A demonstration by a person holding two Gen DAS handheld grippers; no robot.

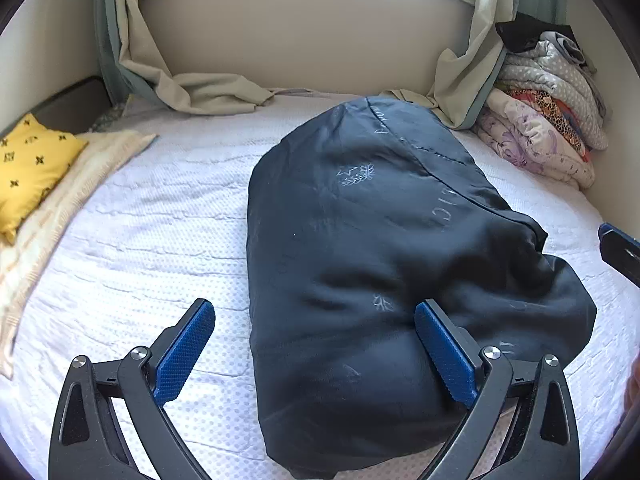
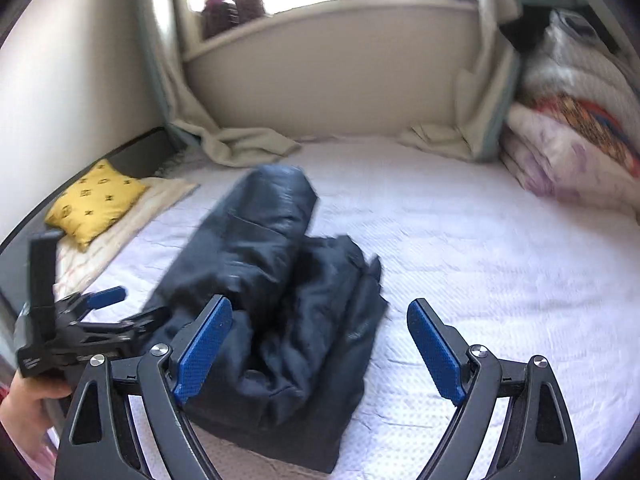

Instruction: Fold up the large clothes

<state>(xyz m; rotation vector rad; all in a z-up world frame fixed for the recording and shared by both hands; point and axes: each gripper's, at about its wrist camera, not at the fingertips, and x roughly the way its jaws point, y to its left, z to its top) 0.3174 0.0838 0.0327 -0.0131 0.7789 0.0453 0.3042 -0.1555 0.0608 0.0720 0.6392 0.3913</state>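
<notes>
A large dark navy garment lies bundled and folded on the white mattress; in the right wrist view the garment appears as a long folded roll. My left gripper hovers over its near end, open, with nothing pressed between the blue pads. My right gripper is open too, above the garment's near right edge, holding nothing. The left gripper also shows at the left of the right wrist view, held by a hand. A dark piece of the right gripper enters the left wrist view at the right edge.
A yellow cushion lies on a cream blanket at the left. Stacked folded bedding fills the far right corner. Curtains pool on the mattress below the window wall.
</notes>
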